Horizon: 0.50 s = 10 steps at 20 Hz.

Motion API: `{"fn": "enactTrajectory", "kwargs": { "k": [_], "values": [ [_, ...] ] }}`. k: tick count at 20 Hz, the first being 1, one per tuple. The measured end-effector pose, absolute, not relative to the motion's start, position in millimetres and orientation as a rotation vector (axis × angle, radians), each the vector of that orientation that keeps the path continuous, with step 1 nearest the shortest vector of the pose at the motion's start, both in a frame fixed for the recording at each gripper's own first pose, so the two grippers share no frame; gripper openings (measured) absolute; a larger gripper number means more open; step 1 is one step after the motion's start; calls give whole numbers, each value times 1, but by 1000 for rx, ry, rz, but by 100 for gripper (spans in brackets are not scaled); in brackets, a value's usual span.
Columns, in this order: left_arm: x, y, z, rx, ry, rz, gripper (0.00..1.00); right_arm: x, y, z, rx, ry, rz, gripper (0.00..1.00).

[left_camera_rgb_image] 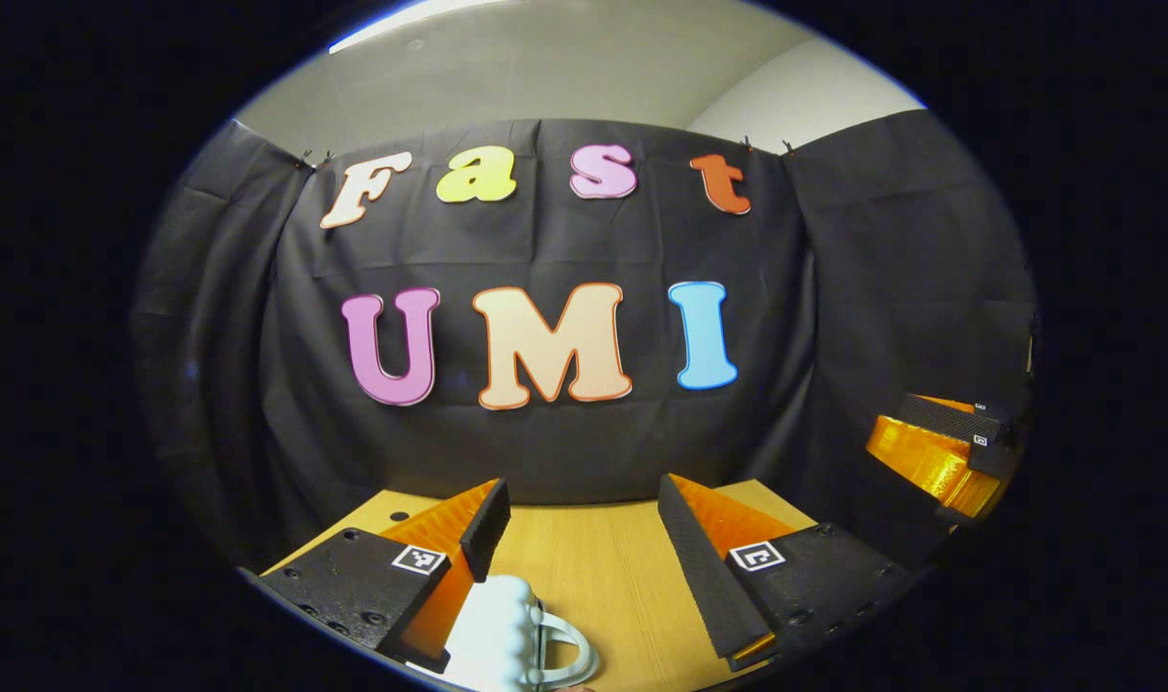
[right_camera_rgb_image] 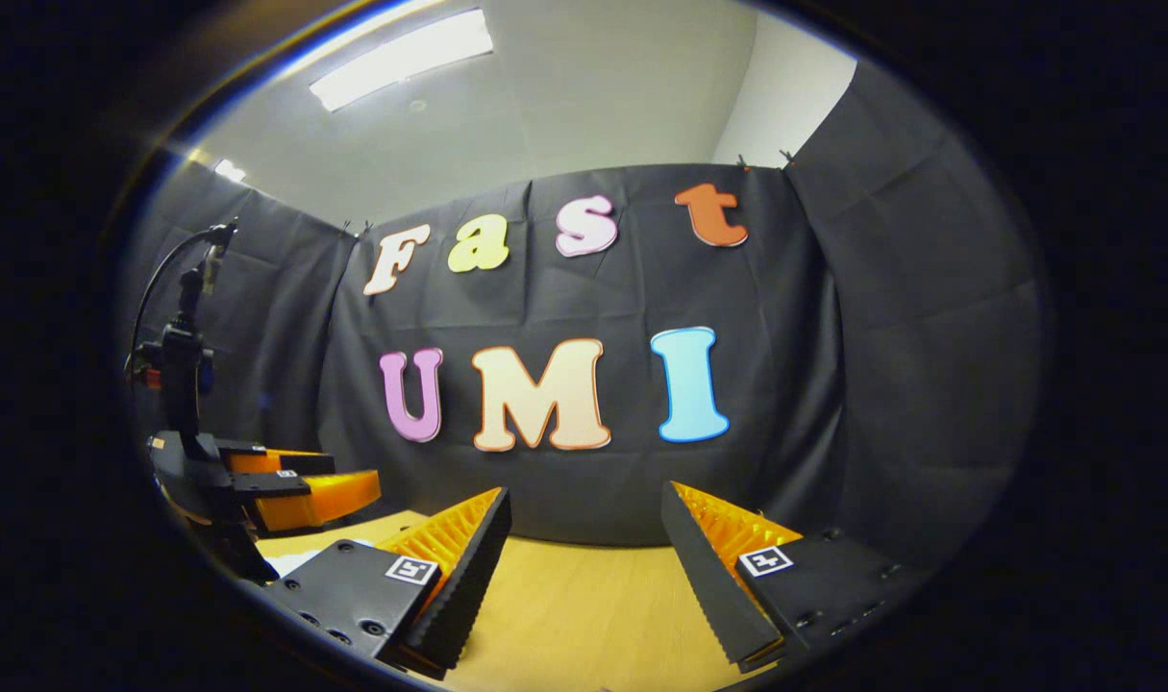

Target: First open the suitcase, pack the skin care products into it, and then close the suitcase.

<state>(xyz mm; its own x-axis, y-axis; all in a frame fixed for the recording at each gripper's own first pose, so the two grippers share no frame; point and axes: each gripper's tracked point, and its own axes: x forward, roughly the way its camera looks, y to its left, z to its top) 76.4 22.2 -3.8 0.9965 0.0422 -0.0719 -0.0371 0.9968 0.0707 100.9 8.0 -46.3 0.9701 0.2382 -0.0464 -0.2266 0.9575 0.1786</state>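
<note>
Left hand-held gripper (left_camera_rgb_image: 584, 524) hangs above a wooden counter (left_camera_rgb_image: 603, 577), its two black-and-orange fingers spread wide apart with nothing between them, in the left gripper view. Just below its left finger, at the bottom edge of that view, sits a white ribbed object with a looped handle (left_camera_rgb_image: 511, 639), resting on the counter; what it is cannot be told, and whether the finger touches it cannot be told either. Far off to the right in the same view, the right hand-held gripper (left_camera_rgb_image: 949, 447) appears side-on, orange and black, held up off the counter against the black cloth wall (left_camera_rgb_image: 833, 336). In the right gripper view, that gripper's own fingers (right_camera_rgb_image: 468, 567) likewise stand wide apart over the bare wood, gripping nothing. At the left of this view the left gripper shows again, side-on above the counter's edge, with a black stalk and a cable (right_camera_rgb_image: 185, 327) rising from its body. A strip of something white (right_camera_rgb_image: 290, 560) lies on the counter beneath it, too little visible to name. A ceiling light (right_camera_rgb_image: 401, 58) glows above the cloth wall.
</note>
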Motion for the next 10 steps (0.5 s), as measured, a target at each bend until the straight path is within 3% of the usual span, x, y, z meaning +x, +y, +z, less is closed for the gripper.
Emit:
{"fn": "enactTrajectory", "kwargs": {
  "k": [1, 10],
  "values": [
    [77, 24, 3, 81, 68, 31, 92, 98, 9, -40, 171, 63, 219, 97],
    [82, 1, 70, 46, -55, -70, 92, 72, 11, 11, 89, -13, 117, 94]
  ]
}}
